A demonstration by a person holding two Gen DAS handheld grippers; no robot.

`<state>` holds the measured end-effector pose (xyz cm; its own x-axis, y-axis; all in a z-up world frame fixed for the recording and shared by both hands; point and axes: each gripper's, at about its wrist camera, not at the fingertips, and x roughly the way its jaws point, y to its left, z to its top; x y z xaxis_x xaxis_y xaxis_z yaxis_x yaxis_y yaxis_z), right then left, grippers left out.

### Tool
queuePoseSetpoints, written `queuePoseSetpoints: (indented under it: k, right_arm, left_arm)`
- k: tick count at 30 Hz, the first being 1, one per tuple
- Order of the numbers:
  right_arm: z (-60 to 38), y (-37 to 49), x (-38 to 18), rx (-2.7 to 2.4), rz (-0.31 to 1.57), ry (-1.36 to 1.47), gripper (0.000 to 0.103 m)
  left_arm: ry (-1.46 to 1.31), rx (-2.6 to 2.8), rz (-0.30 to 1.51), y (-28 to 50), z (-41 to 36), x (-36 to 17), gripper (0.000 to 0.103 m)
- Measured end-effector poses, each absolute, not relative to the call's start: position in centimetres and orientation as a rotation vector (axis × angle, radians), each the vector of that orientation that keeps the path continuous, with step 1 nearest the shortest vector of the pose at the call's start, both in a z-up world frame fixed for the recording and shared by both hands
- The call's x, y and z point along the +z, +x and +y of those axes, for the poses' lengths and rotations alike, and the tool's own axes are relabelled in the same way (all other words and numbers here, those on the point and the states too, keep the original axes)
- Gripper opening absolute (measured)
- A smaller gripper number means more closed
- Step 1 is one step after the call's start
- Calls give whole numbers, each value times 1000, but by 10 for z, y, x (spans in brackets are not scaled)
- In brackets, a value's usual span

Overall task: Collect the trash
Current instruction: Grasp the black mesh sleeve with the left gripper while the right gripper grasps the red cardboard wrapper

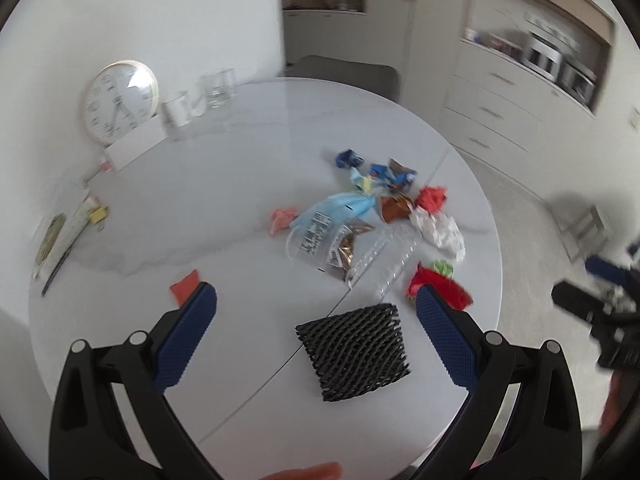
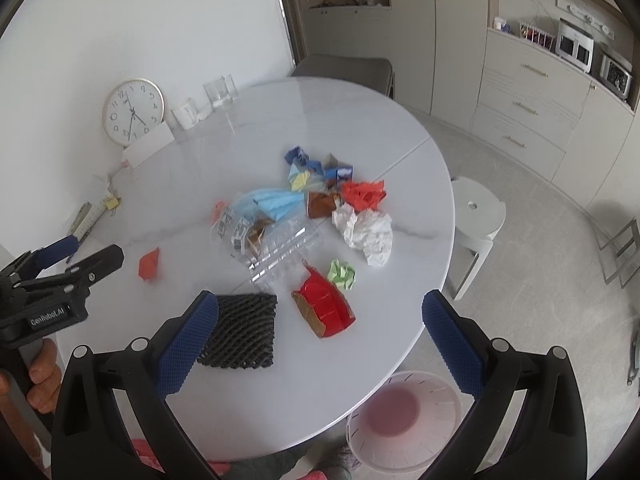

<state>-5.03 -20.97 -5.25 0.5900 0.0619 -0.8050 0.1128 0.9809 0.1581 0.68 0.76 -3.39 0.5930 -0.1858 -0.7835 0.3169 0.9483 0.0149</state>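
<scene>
Trash lies scattered on a round white table (image 2: 280, 120): a black foam net (image 1: 354, 354) (image 2: 242, 332), a red wrapper (image 2: 326, 310) (image 1: 444, 290), a crushed clear bottle (image 2: 280, 250) (image 1: 384, 262), crumpled white paper (image 2: 368, 232) (image 1: 438, 230), a blue mask (image 2: 276, 202), a green scrap (image 2: 342, 274), an orange scrap (image 2: 149, 266) (image 1: 185, 286), and blue wrappers (image 2: 320, 168). My left gripper (image 1: 316, 302) hovers open above the net. My right gripper (image 2: 320, 308) is open over the red wrapper. A white bin (image 2: 404, 420) stands on the floor below the table's edge.
A wall clock (image 2: 133, 112), a white card, a mug (image 2: 186, 114) and glasses (image 2: 219, 92) stand at the table's back left. A white stool (image 2: 476, 220) and a chair (image 2: 344, 68) flank the table. The left gripper's body (image 2: 52, 288) shows at the right wrist view's left edge.
</scene>
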Motion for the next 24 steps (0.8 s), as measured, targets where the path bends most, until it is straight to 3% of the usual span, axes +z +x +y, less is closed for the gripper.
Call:
queuePoseSetpoints:
  k: [19,24]
  right_arm:
    - [-232,-32,-155,-37,1185,313,101]
    - [-226,-19,-165,21,1211,261,101]
  left_arm:
    - [608,-1032,1044,67,-29,-200,95]
    - [737,-1184,1071,60,-39,-222,60]
